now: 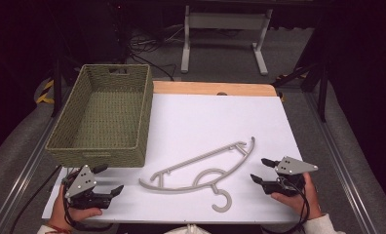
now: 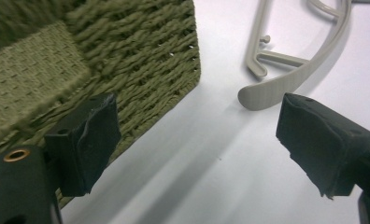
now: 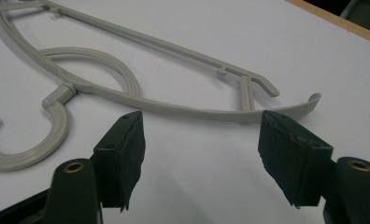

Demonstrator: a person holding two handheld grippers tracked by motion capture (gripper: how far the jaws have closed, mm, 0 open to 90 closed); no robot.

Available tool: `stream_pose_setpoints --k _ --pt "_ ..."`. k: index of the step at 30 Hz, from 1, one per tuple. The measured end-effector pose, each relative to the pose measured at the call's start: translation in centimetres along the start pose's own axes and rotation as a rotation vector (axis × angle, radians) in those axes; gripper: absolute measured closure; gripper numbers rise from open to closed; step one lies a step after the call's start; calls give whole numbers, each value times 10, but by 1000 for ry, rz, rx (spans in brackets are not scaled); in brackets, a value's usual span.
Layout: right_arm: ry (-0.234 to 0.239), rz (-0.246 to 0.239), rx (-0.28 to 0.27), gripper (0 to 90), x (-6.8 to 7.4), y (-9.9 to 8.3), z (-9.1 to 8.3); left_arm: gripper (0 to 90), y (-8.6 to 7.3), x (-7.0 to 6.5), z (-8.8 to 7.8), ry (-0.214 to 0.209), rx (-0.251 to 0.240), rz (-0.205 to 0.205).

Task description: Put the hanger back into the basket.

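Partly cropped: grey hanger (image 2: 295, 70) ahead of the gaping left hand-held gripper (image 2: 197, 144).

The basket (image 1: 103, 117) sits at the table's (image 1: 205, 117) left, the hanger (image 1: 201, 170) right of it (apart).

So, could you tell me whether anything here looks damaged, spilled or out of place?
Nothing stands out. The grey hanger lies flat and whole on the white table, the woven basket sits upright, and both tongs are open.
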State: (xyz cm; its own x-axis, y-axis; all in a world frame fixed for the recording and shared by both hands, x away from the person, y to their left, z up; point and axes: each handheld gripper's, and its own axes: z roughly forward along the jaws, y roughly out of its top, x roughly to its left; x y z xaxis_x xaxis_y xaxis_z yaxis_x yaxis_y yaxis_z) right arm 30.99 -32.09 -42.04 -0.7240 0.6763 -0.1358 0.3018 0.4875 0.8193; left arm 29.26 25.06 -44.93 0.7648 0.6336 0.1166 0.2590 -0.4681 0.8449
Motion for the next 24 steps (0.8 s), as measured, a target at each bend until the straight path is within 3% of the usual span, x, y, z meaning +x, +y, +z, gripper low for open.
stream_pose_setpoints --k 7,13,16,19,20,24 --pt "0 -14 15 321 2 1 4 160 7 -7 8 -32 28 51" --pt "-5 -12 22 321 3 2 7 175 14 -11 11 -63 33 71" --pt "-3 -9 25 320 2 2 7 188 21 -16 15 -89 52 88" --pt "-2 -1 25 318 1 0 7 219 28 -19 20 -102 110 108" --pt "-1 2 26 319 1 0 7 225 31 -21 21 -125 118 107" --pt "2 1 35 316 1 0 7 243 39 -26 25 -136 134 132"
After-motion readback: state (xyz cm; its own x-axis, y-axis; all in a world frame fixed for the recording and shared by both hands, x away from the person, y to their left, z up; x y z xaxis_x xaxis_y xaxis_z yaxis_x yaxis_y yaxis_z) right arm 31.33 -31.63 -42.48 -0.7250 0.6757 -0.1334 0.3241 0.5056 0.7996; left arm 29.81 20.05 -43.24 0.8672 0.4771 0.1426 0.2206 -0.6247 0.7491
